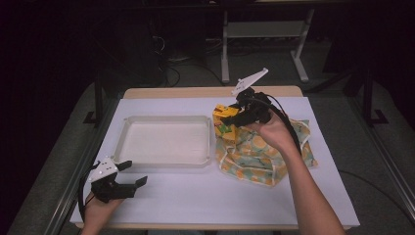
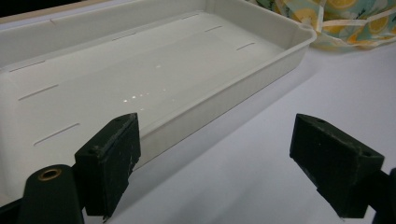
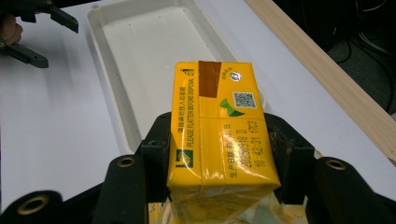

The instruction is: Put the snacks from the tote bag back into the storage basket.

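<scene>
A yellow drink carton (image 3: 217, 126) is clamped between the black jaws of my right gripper (image 3: 217, 144), which holds it above a floral cloth bag (image 1: 262, 149). In the high view the carton (image 1: 224, 120) hangs just right of the white tray (image 1: 166, 142), with the right gripper (image 1: 232, 117) shut on it. My left gripper (image 1: 134, 174) rests near the table's front left corner, open with nothing between its jaws. The left gripper view looks past its spread fingers (image 2: 109, 163) at the tray (image 2: 224, 98), which has nothing in it.
The floral bag (image 2: 345, 21) lies right of the tray on the white table cover (image 1: 205, 196). A wooden table edge (image 3: 327, 74) runs along the far side. Beyond it are dark floor, cables and a desk frame (image 1: 264, 44).
</scene>
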{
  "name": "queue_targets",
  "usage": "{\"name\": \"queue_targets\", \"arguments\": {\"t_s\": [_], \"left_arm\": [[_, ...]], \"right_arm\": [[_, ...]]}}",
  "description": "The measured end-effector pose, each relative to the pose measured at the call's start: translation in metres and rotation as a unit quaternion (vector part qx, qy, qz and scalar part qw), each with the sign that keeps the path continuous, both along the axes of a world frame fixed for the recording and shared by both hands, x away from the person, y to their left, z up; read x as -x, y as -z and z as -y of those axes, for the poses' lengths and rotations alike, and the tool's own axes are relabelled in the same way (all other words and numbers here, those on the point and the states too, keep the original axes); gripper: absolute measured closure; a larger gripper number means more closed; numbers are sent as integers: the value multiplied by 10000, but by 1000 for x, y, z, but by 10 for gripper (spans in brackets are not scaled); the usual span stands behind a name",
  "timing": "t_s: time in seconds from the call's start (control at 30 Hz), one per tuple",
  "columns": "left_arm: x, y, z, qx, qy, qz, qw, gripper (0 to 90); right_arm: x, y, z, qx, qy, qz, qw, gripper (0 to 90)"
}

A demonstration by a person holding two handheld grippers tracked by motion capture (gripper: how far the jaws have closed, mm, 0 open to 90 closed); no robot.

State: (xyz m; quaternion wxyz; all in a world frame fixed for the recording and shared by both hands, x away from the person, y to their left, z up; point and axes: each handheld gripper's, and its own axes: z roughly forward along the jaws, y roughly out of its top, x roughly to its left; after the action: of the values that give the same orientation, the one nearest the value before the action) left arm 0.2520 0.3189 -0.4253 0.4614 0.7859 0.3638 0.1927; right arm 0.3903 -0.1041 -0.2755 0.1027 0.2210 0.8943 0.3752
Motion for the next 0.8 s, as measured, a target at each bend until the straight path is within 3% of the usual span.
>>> {"name": "queue_targets", "arguments": {"t_s": [0.8], "left_arm": [[1,-1,-1,30,-18,-5,10000,158]], "right_arm": [[-4,-2,-26,30,-307,80,9995,491]]}}
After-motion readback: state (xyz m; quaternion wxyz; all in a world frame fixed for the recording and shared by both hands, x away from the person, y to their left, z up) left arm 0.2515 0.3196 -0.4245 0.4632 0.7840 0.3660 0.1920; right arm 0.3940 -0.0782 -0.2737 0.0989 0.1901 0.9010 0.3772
